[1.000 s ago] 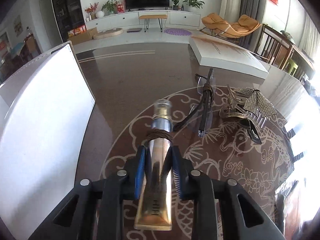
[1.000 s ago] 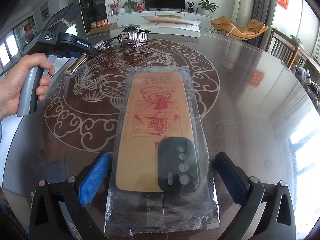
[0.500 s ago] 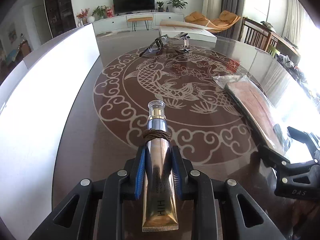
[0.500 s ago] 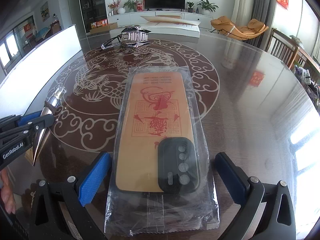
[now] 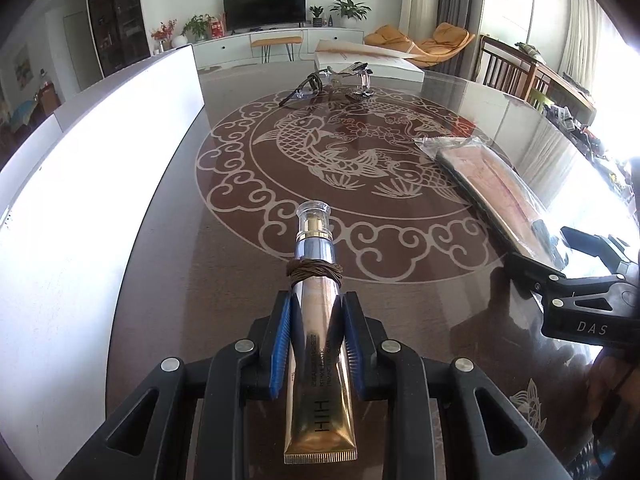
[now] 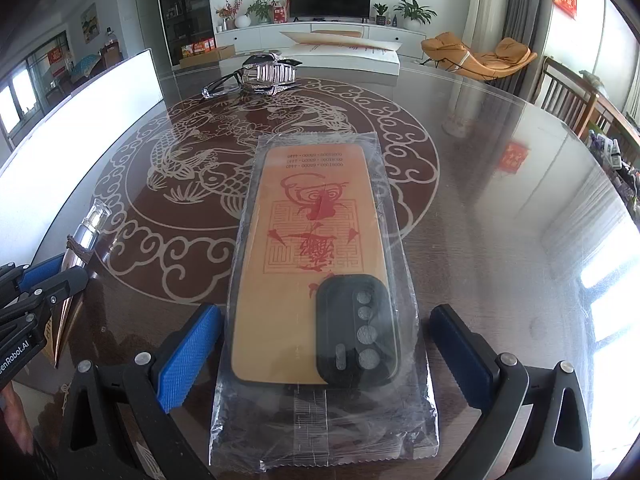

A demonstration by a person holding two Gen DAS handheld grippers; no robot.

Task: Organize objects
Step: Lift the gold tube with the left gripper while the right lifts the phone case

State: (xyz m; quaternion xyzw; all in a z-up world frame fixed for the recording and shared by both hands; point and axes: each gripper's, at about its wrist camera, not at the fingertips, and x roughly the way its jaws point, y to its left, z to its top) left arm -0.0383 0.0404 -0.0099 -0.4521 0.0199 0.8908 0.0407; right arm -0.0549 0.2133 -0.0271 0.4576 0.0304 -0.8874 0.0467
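Left gripper (image 5: 316,316): jaws pinching a gold cosmetic tube (image 5: 318,340) mid-body, blue pads pressed on both sides. The clear cap points forward over the tabletop (image 5: 180,240) and the crimped end sticks out behind the jaws. A brown hair tie (image 5: 315,271) is wrapped around the tube just ahead of the pads. Can't tell whether the tube is clear of the tabletop.

Right gripper (image 6: 320,356): jaws spread wide, holding nothing. The bagged phone case (image 6: 316,272) lies flat on the tabletop between them; the near end of the bag sits between the pads, with a gap on each side.

At the far side of the tabletop, glasses (image 6: 222,83) and a silver hair claw (image 6: 268,74) sit touching each other. Behind them is a flat white box (image 5: 368,58). A white panel (image 5: 80,200) stands along the left edge, beside the left gripper.
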